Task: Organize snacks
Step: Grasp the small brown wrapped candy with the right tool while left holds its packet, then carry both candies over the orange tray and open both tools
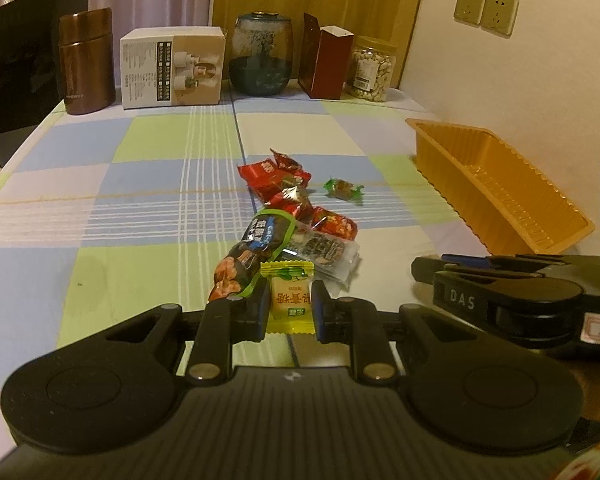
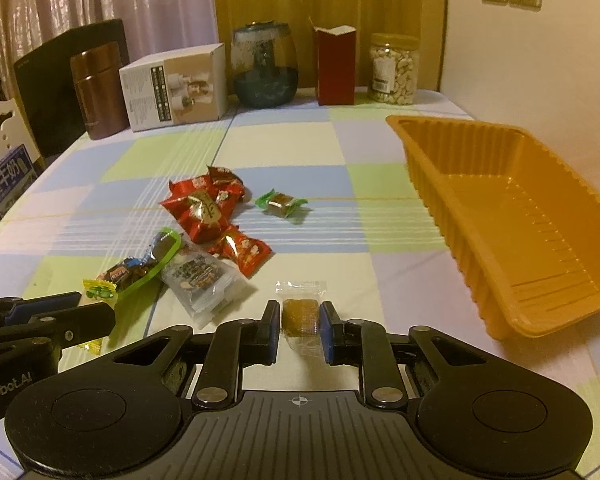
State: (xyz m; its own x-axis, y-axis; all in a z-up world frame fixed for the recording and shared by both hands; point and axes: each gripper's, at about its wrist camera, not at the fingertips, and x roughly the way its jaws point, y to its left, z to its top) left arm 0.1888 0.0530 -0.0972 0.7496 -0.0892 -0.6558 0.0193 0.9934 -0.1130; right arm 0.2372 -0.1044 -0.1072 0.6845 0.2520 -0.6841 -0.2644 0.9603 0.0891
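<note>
Meanwhile, the left tool [image 1: 289, 307] is closing narrowly around a yellow-wrapped square candy [image 1: 288, 299] on the checked worktop [image 1: 140, 184], while the right tool [image 2: 300, 322] is pinching a clear-wrapped brown candy [image 2: 300, 316]. Nearby, the ribbed orange plastic tray [image 2: 512, 216] is sitting empty beside scattered red snack packets [image 2: 204, 208].

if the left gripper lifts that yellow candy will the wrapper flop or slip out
The yellow candy looks small and probably light, so lifting should be easy. Its crimped wrapper ends would likely flop, while the pale block inside seems firm enough to pinch. The left gripper brackets that block, so slipping seems unlikely, though the film looks glossy.
</note>
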